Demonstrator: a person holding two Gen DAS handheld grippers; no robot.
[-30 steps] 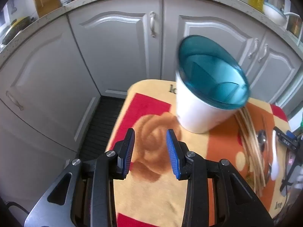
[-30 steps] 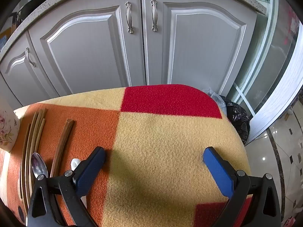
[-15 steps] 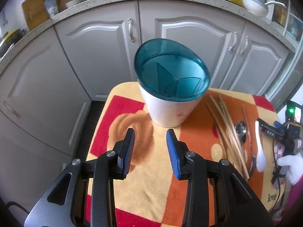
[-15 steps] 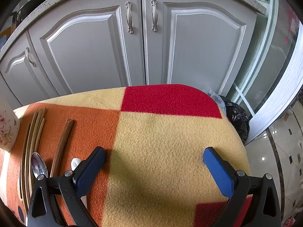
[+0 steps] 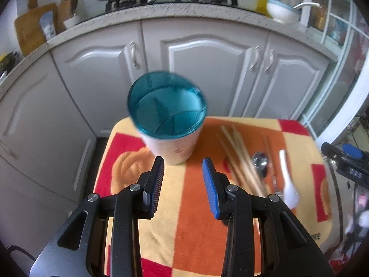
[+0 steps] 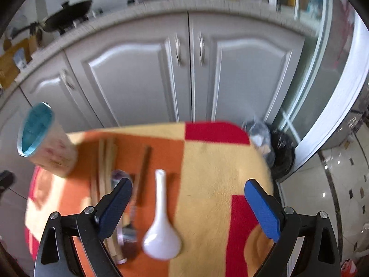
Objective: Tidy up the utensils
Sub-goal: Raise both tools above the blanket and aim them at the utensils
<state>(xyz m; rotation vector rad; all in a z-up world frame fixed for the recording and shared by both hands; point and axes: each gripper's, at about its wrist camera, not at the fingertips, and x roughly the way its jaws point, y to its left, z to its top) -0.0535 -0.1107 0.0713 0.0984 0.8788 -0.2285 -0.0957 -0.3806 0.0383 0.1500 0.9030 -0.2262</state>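
While both grippers hover empty, left gripper (image 5: pixel 183 180) parted narrowly, right gripper (image 6: pixel 188 204) spread wide, white ceramic spoon (image 6: pixel 161 230) lies beside bamboo chopsticks (image 5: pixel 239 159).

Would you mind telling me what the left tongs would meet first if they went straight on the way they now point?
Probably the white utensil holder: it stands straight ahead of the open left tongs, though depth is unclear.

Cloth (image 6: pixel 214 161): I saw fuzzy, matt fleece.
Holder (image 5: pixel 175 147): looked like smooth plastic, with a translucent teal liner.
Chopsticks (image 5: pixel 239 157): matt wood, as I read them.
Spoon (image 6: pixel 161 230): glossy white, ceramic-like.
Metal spoon (image 5: pixel 259 162): shiny steel.
Pads (image 6: pixel 263 210): matt blue, finely ribbed.
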